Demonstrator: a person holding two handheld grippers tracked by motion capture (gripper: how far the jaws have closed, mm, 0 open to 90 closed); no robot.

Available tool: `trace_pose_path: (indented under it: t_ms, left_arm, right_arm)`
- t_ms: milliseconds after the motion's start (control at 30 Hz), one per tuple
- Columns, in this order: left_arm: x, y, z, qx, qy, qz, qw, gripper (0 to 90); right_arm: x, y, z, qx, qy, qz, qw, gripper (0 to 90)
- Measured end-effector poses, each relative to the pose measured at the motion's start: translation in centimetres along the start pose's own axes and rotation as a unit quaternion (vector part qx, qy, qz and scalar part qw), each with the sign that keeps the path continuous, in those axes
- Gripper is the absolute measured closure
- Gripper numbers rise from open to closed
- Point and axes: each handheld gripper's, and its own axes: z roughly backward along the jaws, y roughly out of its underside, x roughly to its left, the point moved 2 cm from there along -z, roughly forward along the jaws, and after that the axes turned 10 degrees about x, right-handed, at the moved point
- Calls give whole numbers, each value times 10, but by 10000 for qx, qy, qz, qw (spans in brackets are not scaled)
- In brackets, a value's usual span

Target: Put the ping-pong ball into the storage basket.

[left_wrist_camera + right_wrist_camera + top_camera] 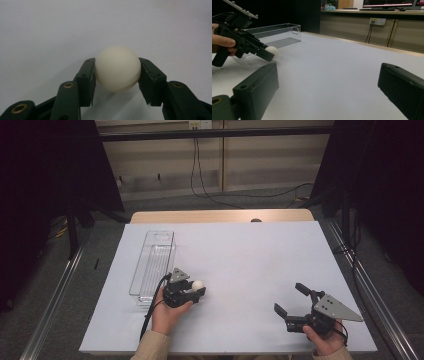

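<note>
A table (225,215) of light wood is seen at the centre of the high view, covered almost wholly by a white sheet (250,260). On the sheet's left part a clear plastic tray (155,262) is laid lengthwise — empty, its far end toward the frame's top.

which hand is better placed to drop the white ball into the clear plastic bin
Left. The left gripper is already shut on the small white ball, right beside the clear plastic bin. The right gripper stands open and empty, far across the table.
</note>
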Motion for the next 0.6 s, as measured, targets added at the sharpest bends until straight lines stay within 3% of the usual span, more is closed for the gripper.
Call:
trace_pose_path:
  t_ms: [600]
  left_arm:
    - [1, -1, 8, -55, 55, 117, 9999, 512]
  right_arm:
    - [0, 0, 0, 7, -10, -6, 10000, 26]
